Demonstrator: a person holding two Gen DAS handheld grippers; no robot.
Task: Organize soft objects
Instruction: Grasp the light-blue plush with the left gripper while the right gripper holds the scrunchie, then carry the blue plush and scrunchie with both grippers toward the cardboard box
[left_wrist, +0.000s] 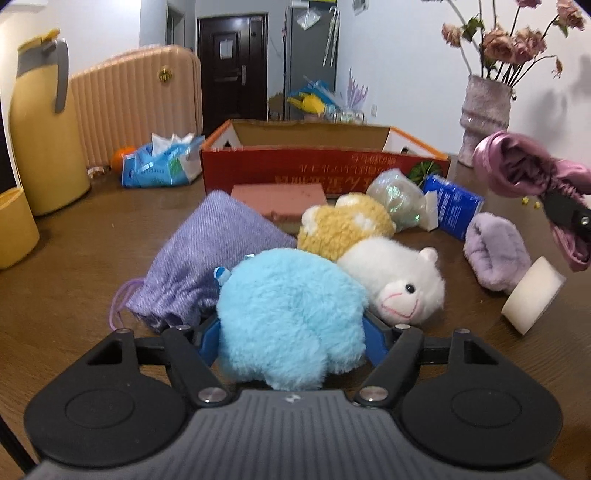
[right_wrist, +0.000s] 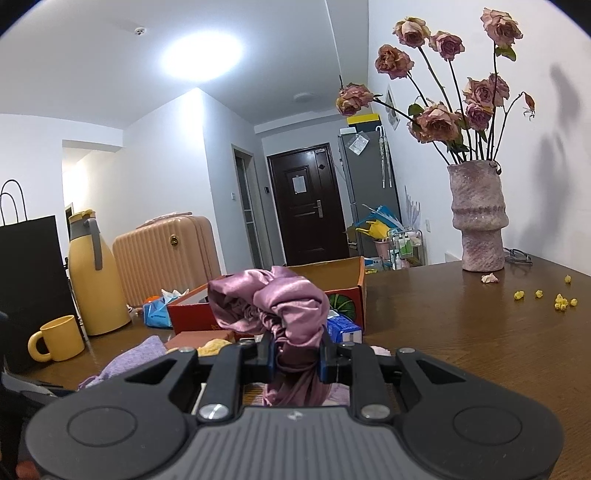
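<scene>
Brown wooden table (left_wrist: 74, 258) in a lived-in room, dark door and peach suitcase (left_wrist: 136, 107) at the back, vase of dried roses (right_wrist: 478, 218) far right of the right gripper

Left gripper (left_wrist: 291, 332): jaws straddle the light blue plush toy (left_wrist: 291, 317), blue pads flank both its sides; can't tell if they actually press the fur. Toy sits on the table, right at the fingertips. Just beyond and right of it a white plush toy (left_wrist: 399, 284), touching it; behind that a yellow plush toy (left_wrist: 343, 229). Purple drawstring pouch (left_wrist: 207, 258) just left of the blue one, pink sponge block (left_wrist: 280, 199) further ahead, then the open red cardboard box (left_wrist: 325, 166)

Right gripper (right_wrist: 295, 354): clamped tight on a bunched pink satin scrunchie-type cloth (right_wrist: 273, 302), held up off the table; the box lies beyond it. In the left wrist view that cloth hangs at far right above a lilac fuzzy item (left_wrist: 495, 254) and a white sponge (left_wrist: 532, 295)

Yellow jug (right_wrist: 96, 277) and yellow mug (right_wrist: 59, 338) far left
</scene>
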